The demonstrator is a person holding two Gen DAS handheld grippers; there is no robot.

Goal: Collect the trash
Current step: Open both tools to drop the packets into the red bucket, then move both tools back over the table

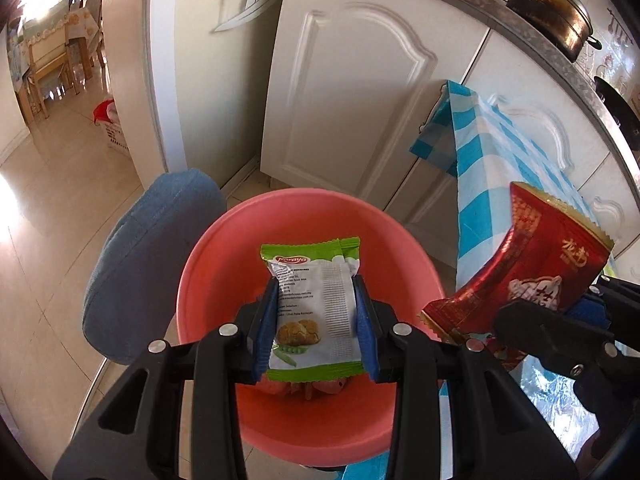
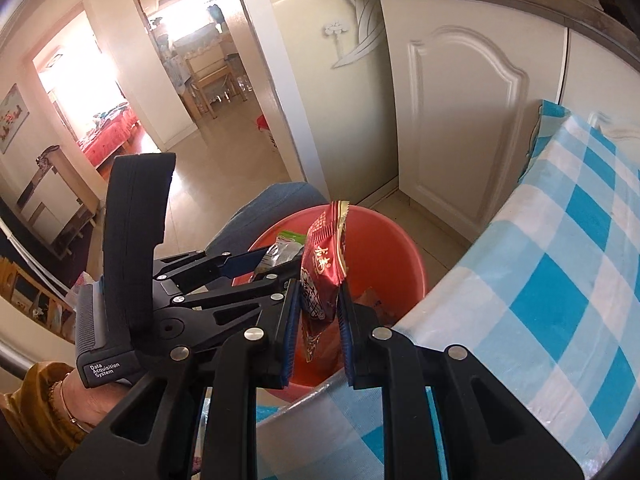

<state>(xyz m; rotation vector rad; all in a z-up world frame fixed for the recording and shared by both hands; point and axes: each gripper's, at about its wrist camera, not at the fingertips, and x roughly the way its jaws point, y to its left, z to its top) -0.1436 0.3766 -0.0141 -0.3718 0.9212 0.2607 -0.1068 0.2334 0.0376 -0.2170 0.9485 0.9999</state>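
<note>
We see two grippers over one pink bin (image 1: 224, 240): left gripper (image 1: 316, 320) clamps one green wrapper (image 1: 312, 304), right gripper (image 2: 319, 312) one red wrapper (image 2: 322, 276).

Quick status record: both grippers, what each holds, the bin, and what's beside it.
left gripper: shut on green-and-white snack packet, above the bin opening
right gripper: shut on red snack packet, over the bin's near rim
pink bin: on the floor, some wrappers at the bottom
checked tablecloth: table edge beside the bin
</note>
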